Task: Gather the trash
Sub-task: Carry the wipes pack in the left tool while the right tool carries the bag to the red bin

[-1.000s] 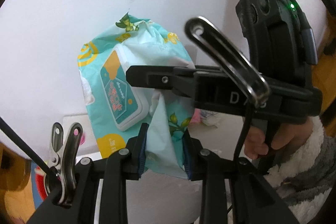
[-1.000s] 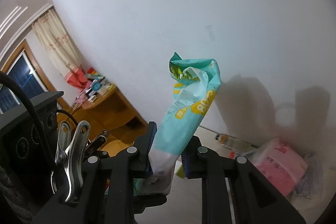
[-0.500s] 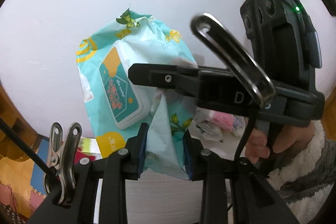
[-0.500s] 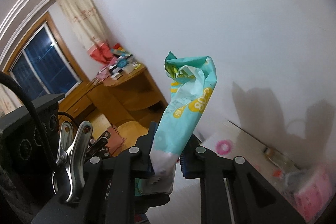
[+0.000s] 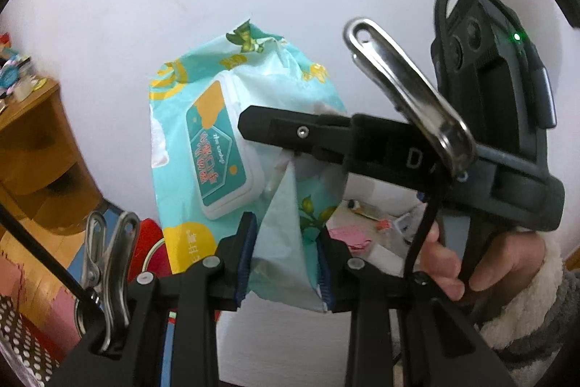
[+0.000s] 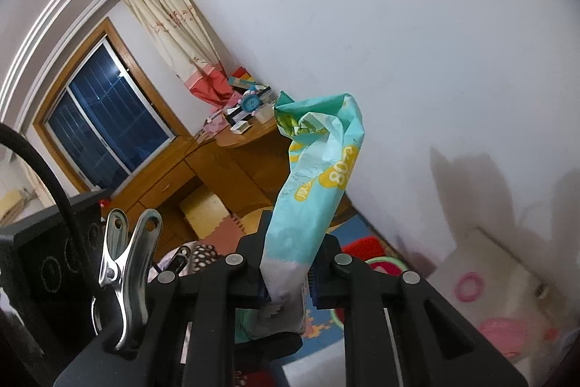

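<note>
A teal wet-wipe packet (image 5: 174, 111) with a white flip lid hangs in the air in front of a white wall. My left gripper (image 5: 286, 238) is shut on its crumpled lower edge. From the right, one of my right gripper's fingers (image 5: 290, 133) reaches across the packet's middle; a person's hand (image 5: 482, 263) holds its handle. In the right wrist view the packet (image 6: 319, 169) stands up twisted from between the pads of my right gripper (image 6: 288, 267), whose jaws are closing on it and pinch it.
A wooden desk (image 6: 232, 162) with small items stands under a window and curtain at the left. A low white table (image 6: 482, 252) at the right bears a pink ring (image 6: 469, 285) and a pink pack (image 6: 504, 332). Coloured mats cover the floor.
Both grippers have carried the packet sideways: the wooden desk and window have come into view, the white table has slid right. The right jaws have narrowed on the packet.
</note>
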The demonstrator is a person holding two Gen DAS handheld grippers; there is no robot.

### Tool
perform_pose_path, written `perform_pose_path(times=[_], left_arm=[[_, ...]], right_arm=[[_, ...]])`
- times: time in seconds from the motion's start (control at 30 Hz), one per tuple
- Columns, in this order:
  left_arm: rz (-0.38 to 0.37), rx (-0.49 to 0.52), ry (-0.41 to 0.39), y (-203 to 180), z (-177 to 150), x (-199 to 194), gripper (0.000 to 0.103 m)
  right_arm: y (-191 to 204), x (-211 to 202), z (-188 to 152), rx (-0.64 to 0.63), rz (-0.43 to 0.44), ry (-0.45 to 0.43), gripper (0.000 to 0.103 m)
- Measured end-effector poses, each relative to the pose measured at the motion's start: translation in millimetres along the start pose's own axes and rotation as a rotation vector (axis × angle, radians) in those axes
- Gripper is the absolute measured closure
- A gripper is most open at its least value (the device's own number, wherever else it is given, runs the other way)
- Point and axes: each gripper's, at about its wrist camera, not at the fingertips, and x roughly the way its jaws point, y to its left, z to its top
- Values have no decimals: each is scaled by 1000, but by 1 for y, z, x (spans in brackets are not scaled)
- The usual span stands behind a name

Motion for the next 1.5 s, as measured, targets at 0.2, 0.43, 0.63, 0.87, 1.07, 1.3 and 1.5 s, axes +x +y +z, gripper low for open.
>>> perform_pose_path(times=[0.2,0.43,0.63,0.87,1.07,1.3,1.5], left_arm=[[-17,-96,17,-4,-4,10,72],[-63,-202,78,10,-27,26,72],[-57,-235,139,13,-34,36,72],[-63,-296,184,24,-36,50,72],[-45,-351,211,28,-40,58,72],[-38,-407,242,56,-28,53,72],[-49,-446,280,45,-31,69,72]], right_arm=[[7,51,2,1,-2,78,87],[10,122,-4,39,-36,195,87],[6,184,-11,74,-78,270,88],[-3,233,-22,114,-84,336,88],[-6,272,-33,102,-89,401,88],[-1,308,-48,64,-146,447,88],[-17,341,-61,105,-214,510,88]])
